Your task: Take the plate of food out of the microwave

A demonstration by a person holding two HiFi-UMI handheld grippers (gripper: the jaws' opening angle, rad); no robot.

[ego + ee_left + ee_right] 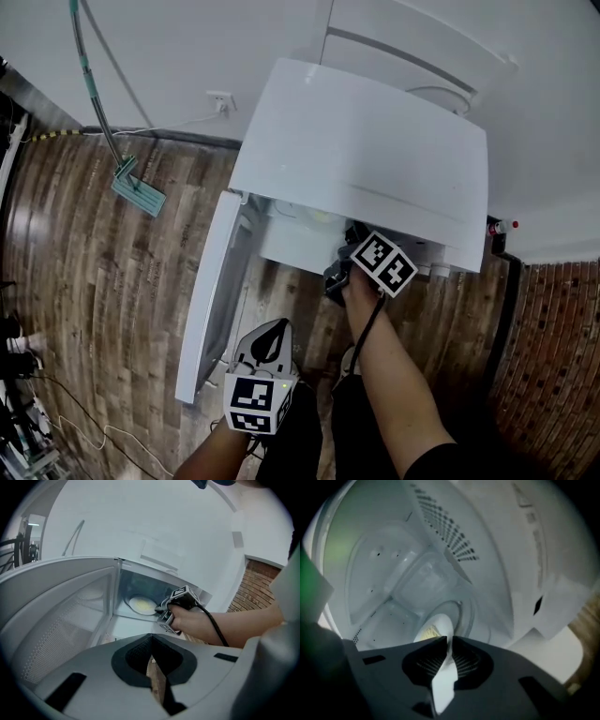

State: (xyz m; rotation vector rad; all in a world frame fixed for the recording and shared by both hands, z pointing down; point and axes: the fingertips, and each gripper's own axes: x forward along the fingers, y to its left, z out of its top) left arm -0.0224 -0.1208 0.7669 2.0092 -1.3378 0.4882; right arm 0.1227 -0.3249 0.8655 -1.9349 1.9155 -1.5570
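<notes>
White plate point(438, 624) with pale yellow food point(427, 632) on it sits on the glass turntable point(466, 620) inside the microwave point(366, 159), lower centre of the right gripper view. Right gripper point(446, 641): jaws nearly together, pinching the plate's near rim edge-on, a thin bite on one edge only. Left gripper point(270, 337): jaws fully together, nothing in them, low in the head view, well apart from the cavity. Door point(211, 291) stands open at left. Risks, as judged: a one-edge grip may let the far side droop on lifting, so the food slides off or the smooth rim slips from the pads. Dragging instead could catch the turntable and pull it along. The plate could also clip the cavity's lower lip coming out. Nothing supports it from below.
</notes>
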